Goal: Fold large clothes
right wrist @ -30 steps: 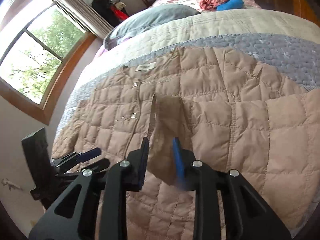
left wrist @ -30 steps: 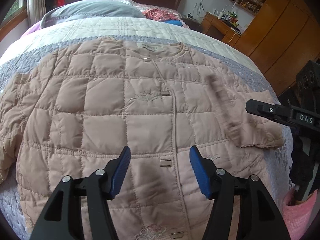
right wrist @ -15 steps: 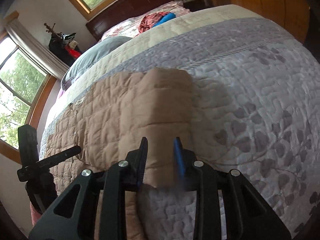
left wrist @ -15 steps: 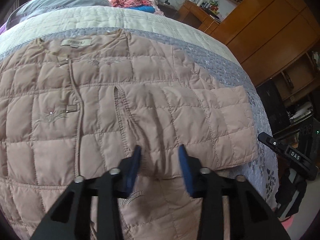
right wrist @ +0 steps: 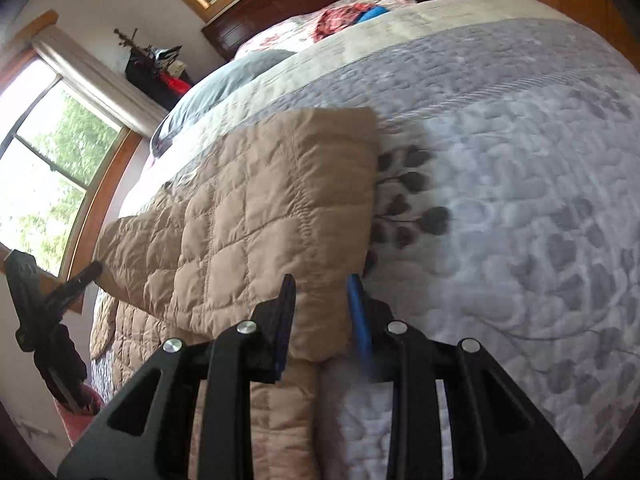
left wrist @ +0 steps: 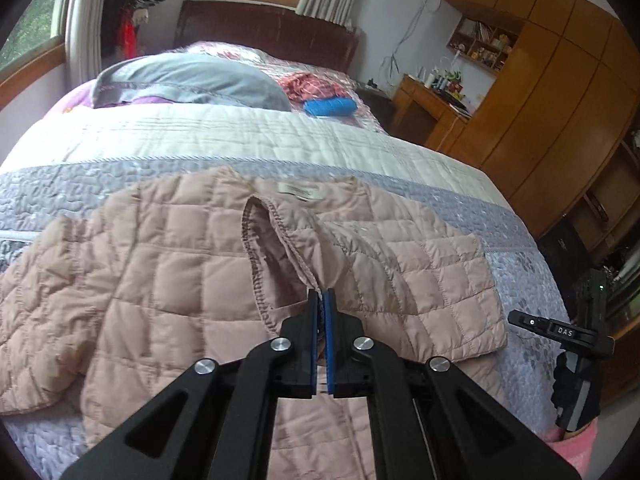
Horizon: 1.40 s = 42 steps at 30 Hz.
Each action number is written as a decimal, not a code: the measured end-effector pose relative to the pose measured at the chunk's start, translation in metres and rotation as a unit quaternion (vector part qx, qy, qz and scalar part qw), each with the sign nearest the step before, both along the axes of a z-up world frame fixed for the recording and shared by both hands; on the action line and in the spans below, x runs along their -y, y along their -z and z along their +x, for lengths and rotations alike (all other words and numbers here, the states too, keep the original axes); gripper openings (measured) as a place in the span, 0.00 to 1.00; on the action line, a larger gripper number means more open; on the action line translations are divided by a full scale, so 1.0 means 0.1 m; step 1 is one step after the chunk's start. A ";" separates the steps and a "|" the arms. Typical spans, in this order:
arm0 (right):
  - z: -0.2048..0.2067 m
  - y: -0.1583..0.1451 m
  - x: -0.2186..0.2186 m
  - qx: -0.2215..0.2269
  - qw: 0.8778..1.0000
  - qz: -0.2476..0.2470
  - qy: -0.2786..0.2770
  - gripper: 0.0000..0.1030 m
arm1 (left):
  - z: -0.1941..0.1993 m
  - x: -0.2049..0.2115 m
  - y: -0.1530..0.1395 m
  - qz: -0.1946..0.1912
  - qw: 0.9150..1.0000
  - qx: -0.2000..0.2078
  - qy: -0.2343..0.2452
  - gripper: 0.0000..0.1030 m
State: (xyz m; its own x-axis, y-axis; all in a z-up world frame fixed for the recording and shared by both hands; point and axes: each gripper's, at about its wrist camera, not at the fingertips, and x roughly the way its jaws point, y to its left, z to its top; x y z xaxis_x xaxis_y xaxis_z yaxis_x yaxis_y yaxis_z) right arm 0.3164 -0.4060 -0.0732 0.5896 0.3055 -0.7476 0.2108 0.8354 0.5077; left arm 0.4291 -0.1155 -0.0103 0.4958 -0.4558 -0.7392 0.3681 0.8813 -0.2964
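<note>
Quilted jacket (left wrist: 168,272), dusty pink, lies spread front-up across the grey-and-cream bedspread (left wrist: 256,140) at the foot half of the bed. Left gripper (left wrist: 319,300): blue pads pressed together, a thin ridge of jacket fabric pinched between them near the front opening. From the pinch, a stitched edge runs up in a raised loop toward the neckline, where a pale label (left wrist: 298,191) shows. One sleeve (left wrist: 436,280) is folded in across the chest, its cuff end lying flat toward the bed's right edge. The other sleeve (left wrist: 36,320) trails off to the left, rumpled, down the side of the bedspread.

Right gripper (right wrist: 322,292): jaws set narrowly apart, straddling the near corner of the folded sleeve panel (right wrist: 280,200). Whether the pads actually press the fabric, cannot tell; the right pad is motion-blurred. Sleeve edge rests on the leaf-patterned part of the quilt (right wrist: 520,200).

Farther out: grey pillow (left wrist: 188,84) at the head of the bed, a red plaid garment (left wrist: 308,84) and a blue bundle (left wrist: 330,107) just beside it. Dark wooden headboard (left wrist: 264,36) behind, window above. Wooden wardrobe (left wrist: 552,92) and a small desk (left wrist: 424,104) along the right wall.
</note>
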 end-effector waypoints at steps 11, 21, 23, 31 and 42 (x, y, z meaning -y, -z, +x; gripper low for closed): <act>0.43 0.19 -0.42 -0.055 0.997 -0.035 -0.038 0.20 | 0.29 -0.47 0.74 0.056 0.995 -0.078 -0.026 0.03; 0.49 -0.01 -0.67 -0.053 0.994 -0.083 -0.047 0.28 | 0.23 -0.58 0.68 0.055 0.995 -0.068 -0.050 0.14; 0.53 -0.17 -0.72 -0.033 0.995 -0.079 -0.052 0.29 | 0.16 -0.55 0.43 0.073 0.995 -0.017 -0.072 0.16; 1.35 -0.14 -0.59 -0.069 0.991 -0.118 -0.003 0.32 | 0.44 0.22 0.44 0.122 0.992 -0.019 -0.033 0.21; 1.18 -0.06 -0.58 -0.064 0.995 -0.071 -0.026 0.32 | 0.44 0.09 0.61 0.116 0.992 -0.039 -0.034 0.21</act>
